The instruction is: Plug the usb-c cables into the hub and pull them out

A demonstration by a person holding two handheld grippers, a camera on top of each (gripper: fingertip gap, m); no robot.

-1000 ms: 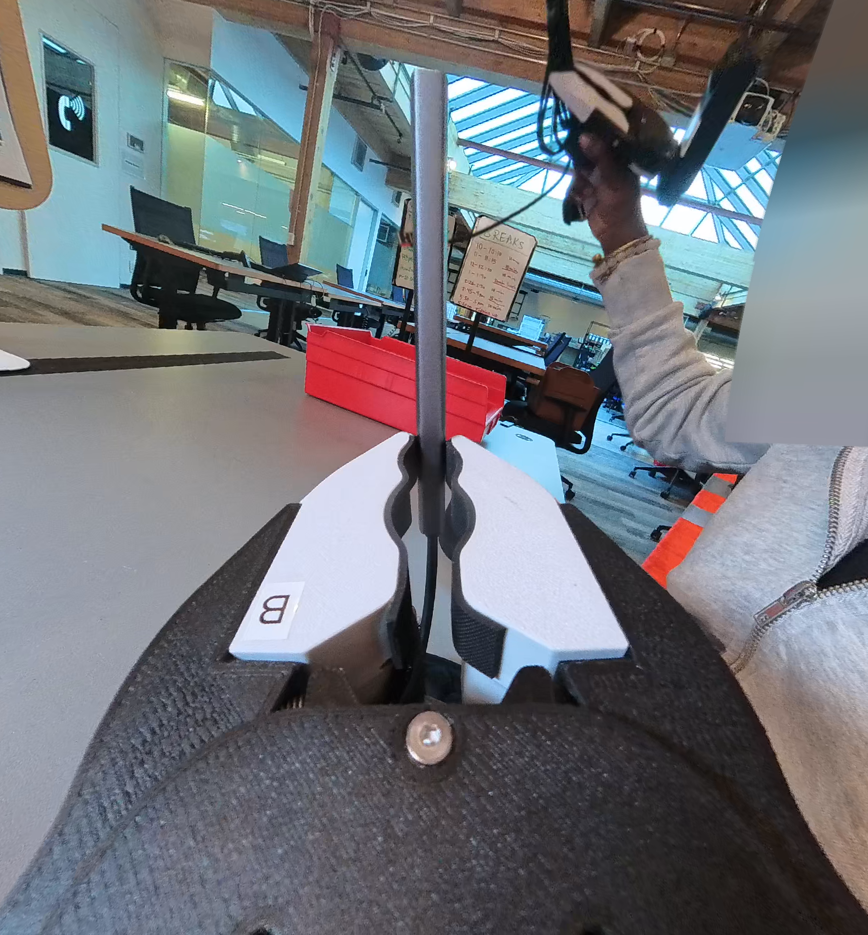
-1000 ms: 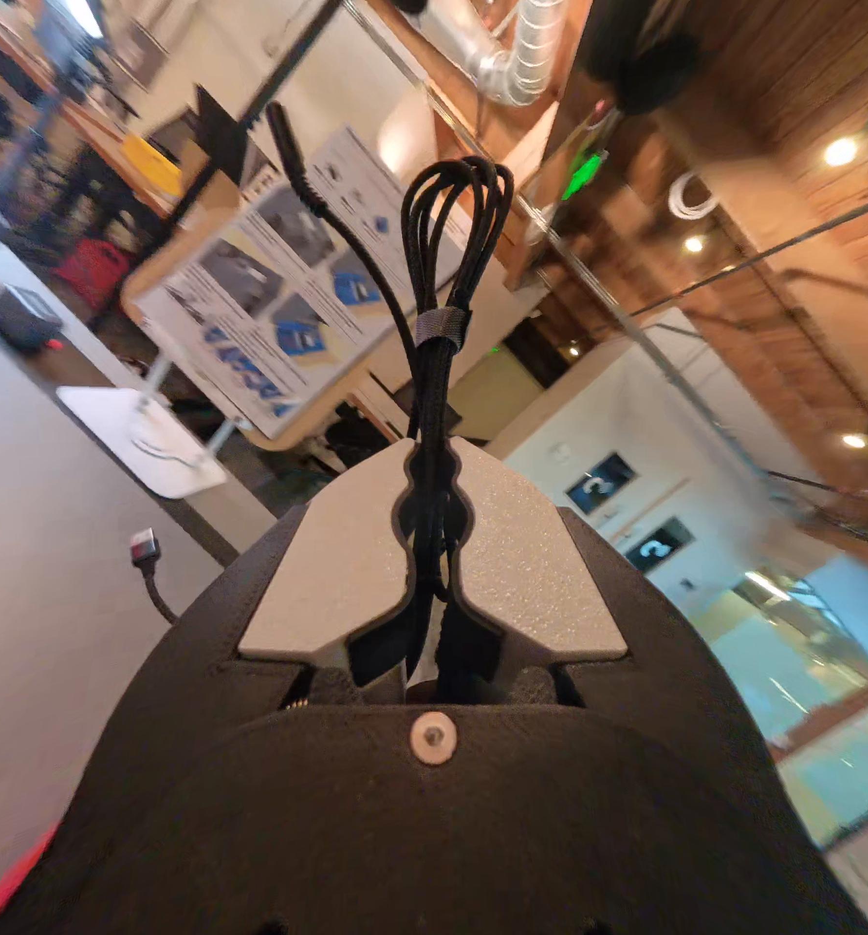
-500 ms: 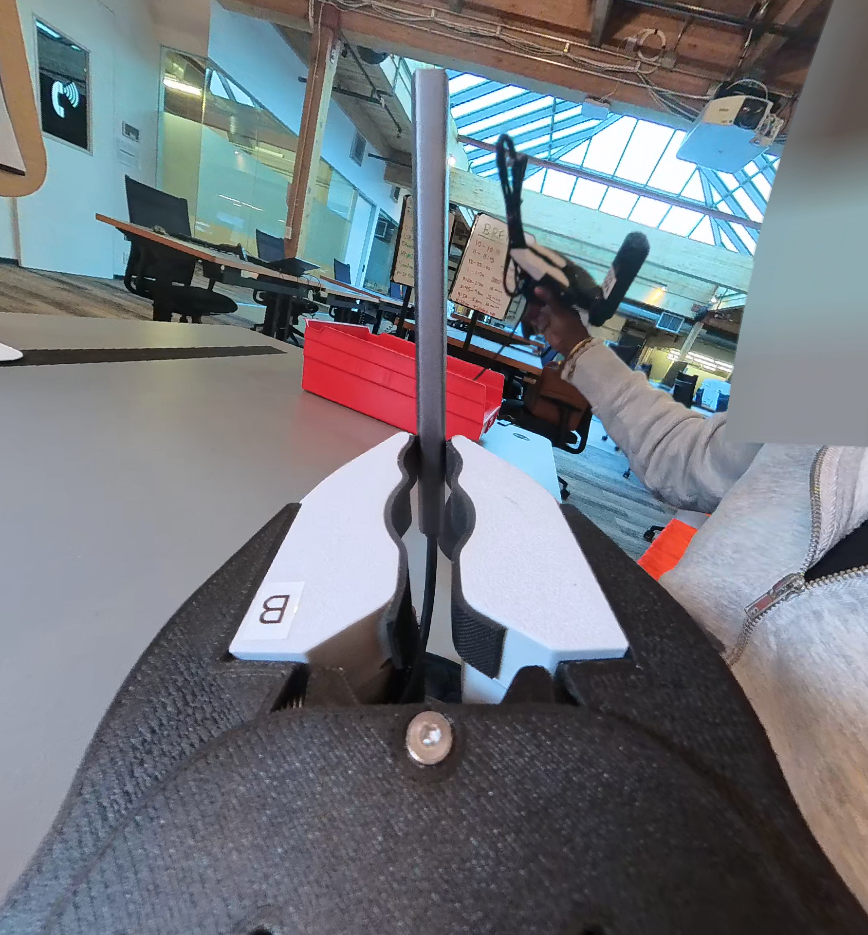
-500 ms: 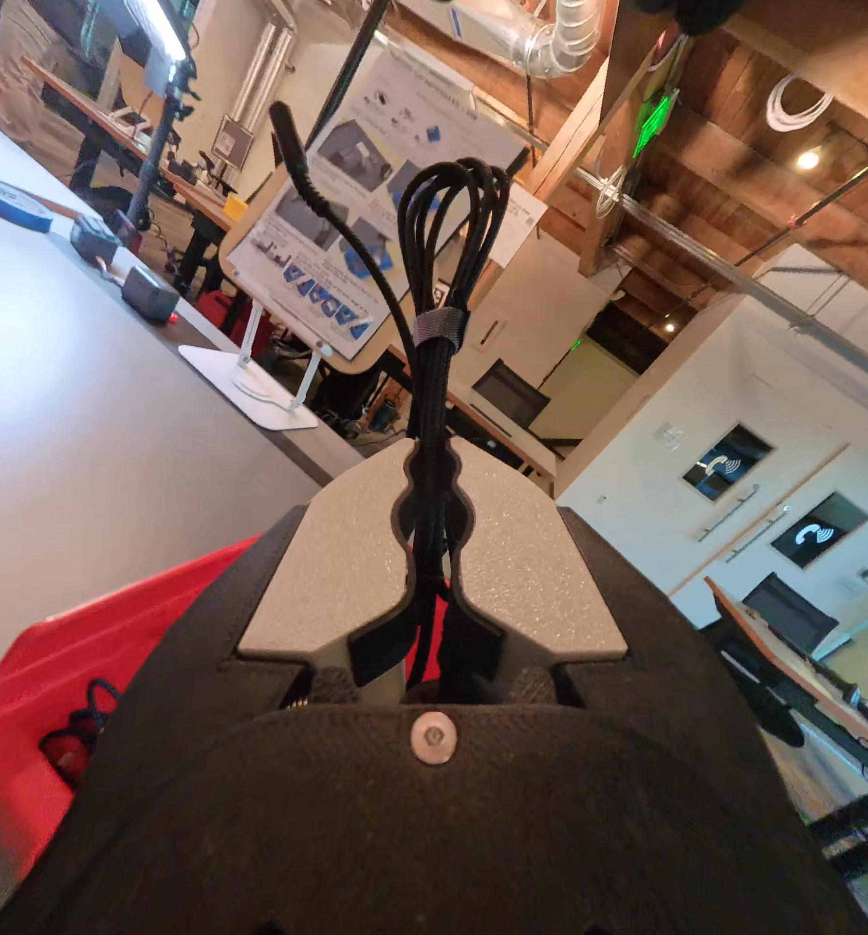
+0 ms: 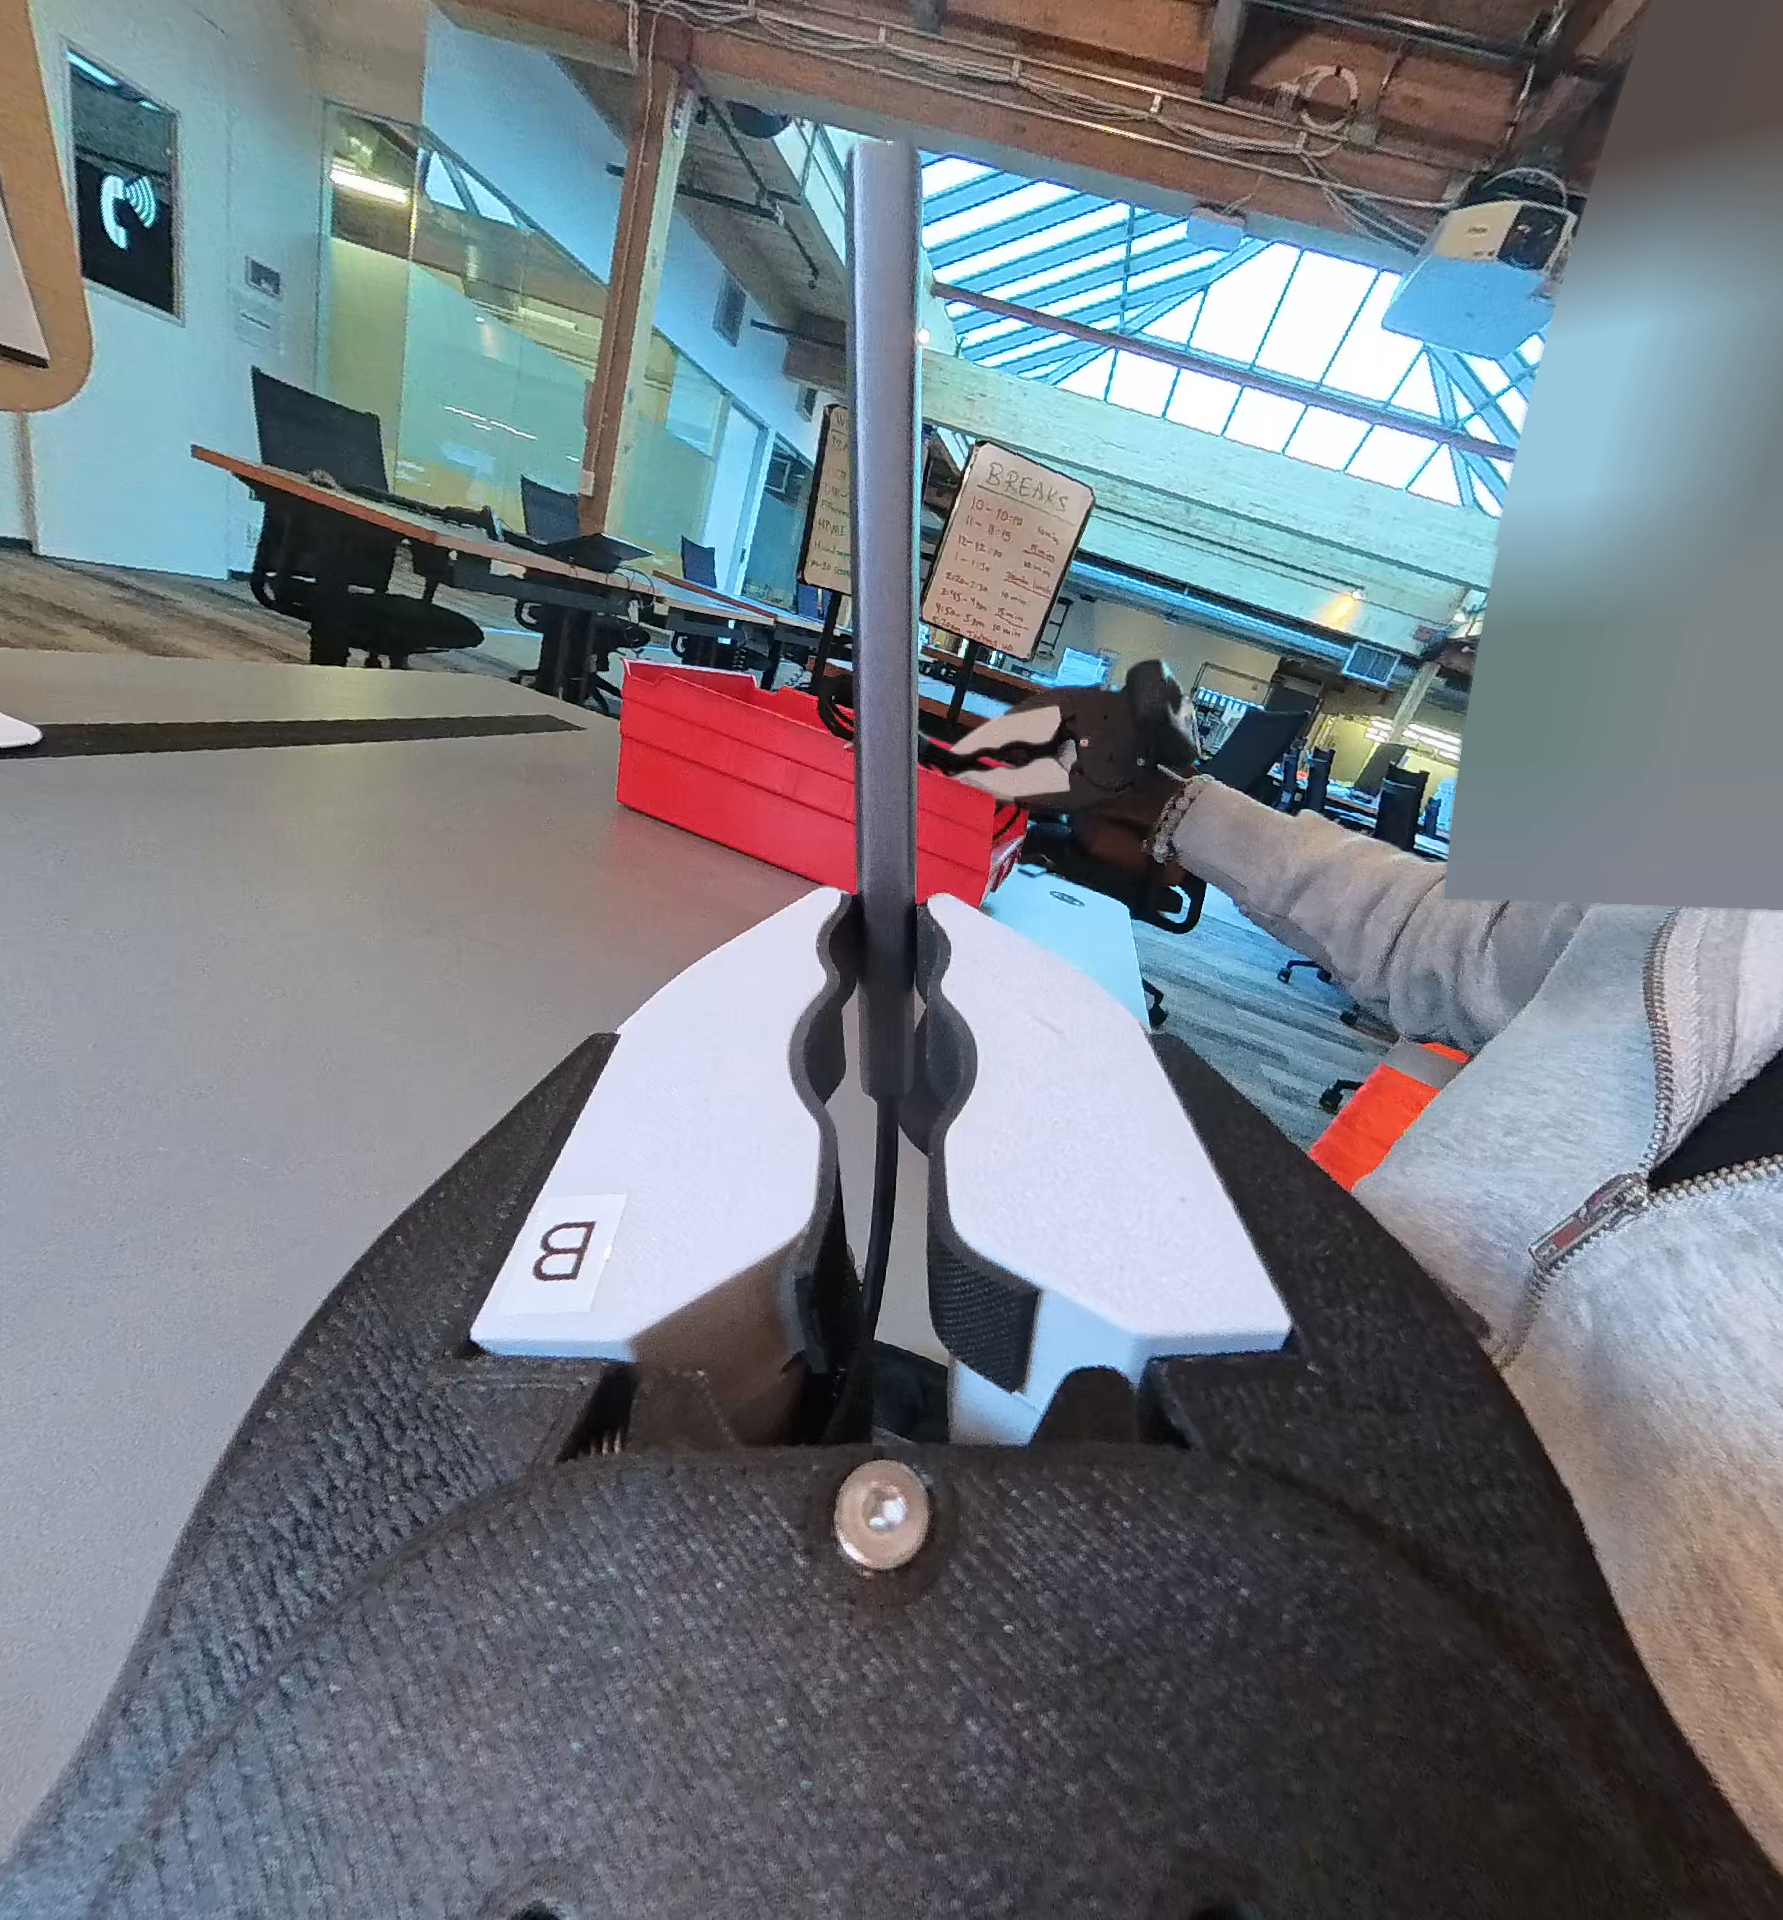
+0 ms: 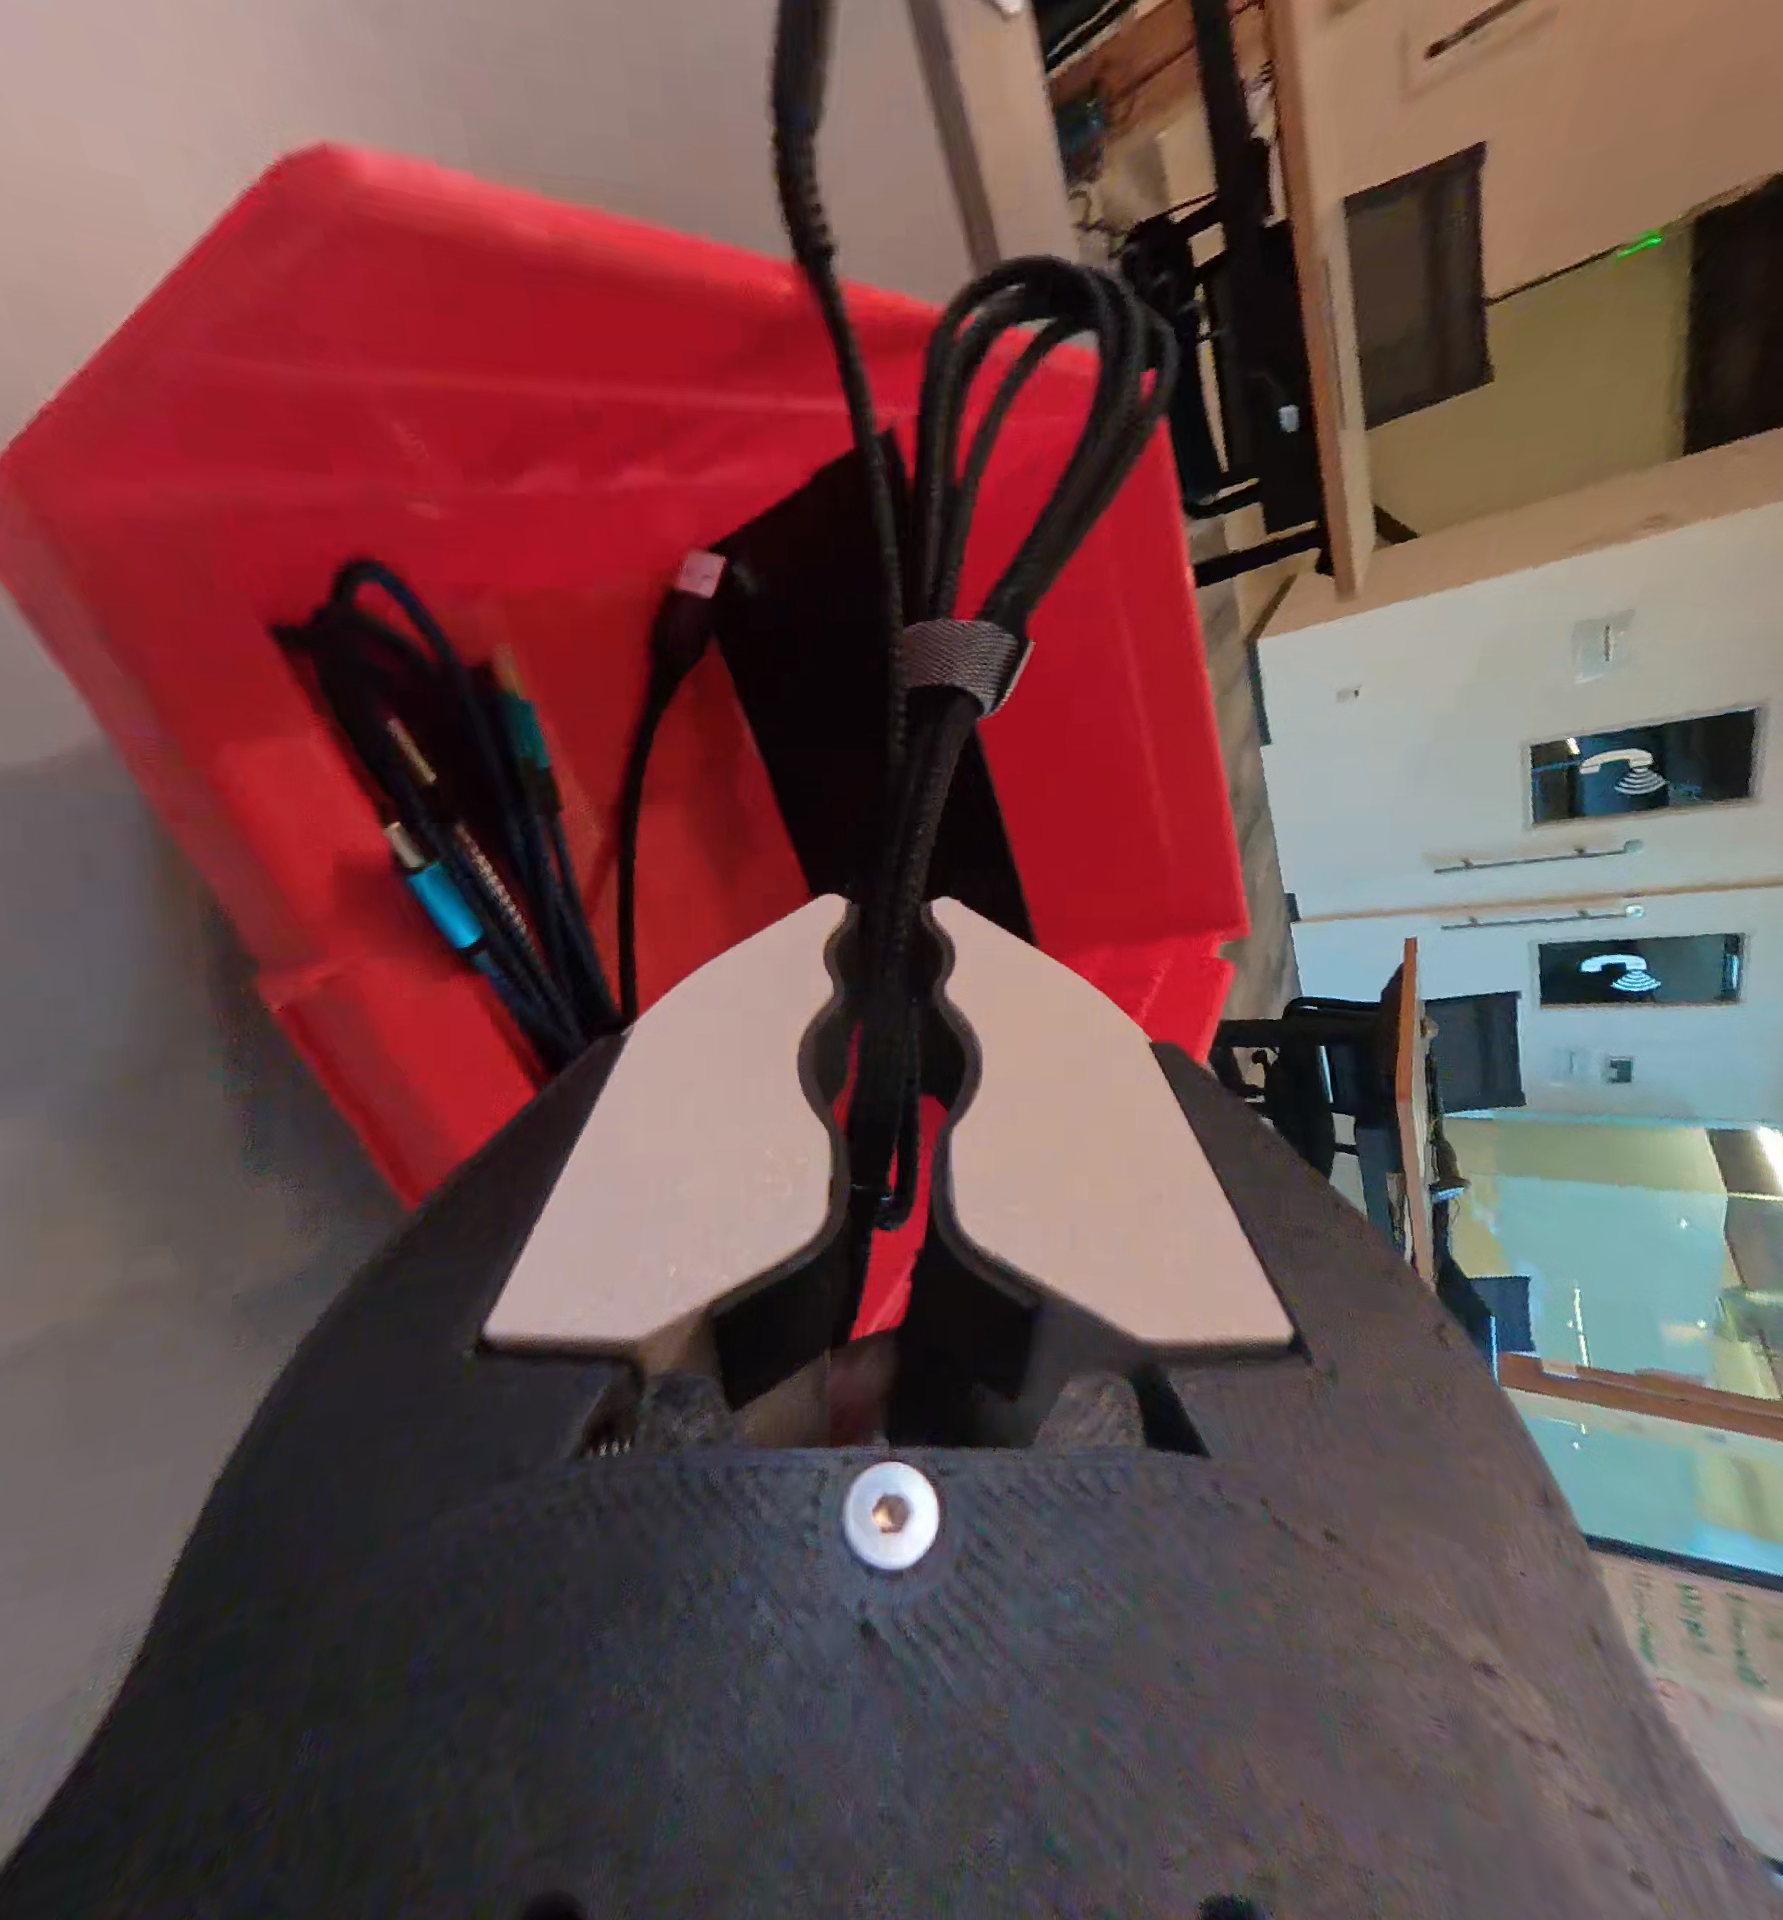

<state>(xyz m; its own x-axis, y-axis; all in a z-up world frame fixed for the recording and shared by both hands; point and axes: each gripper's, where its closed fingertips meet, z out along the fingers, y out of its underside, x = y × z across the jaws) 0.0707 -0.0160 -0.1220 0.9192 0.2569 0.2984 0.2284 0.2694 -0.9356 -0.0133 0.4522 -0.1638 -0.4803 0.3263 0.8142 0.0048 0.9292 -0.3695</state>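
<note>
Since a second ago my right gripper [image 6: 889, 920] has swung down from overhead and now points into the red bin [image 6: 367, 395], while my left gripper [image 5: 882, 914] has stayed put above the grey table [image 5: 243, 935].

My right gripper's jaws are closed tight on a bundled black cable [image 6: 954, 540], which a grey strap [image 6: 960, 665] binds just past the fingertips; its loops stand out over the bin, and one loose strand runs off the top of the view. Inside the bin lie more cables [image 6: 471, 790] against the left wall and a flat black piece [image 6: 814, 665] near the middle. The bin's red floor shows bare along the right wall.

My left gripper's jaws are closed on the slim grey hub [image 5: 882, 540], held edge-on and upright, with its thin black lead [image 5: 882, 1195] running back between the fingers. From here the bin sits near the table's far right edge, and the table to the left of it lies open.
</note>
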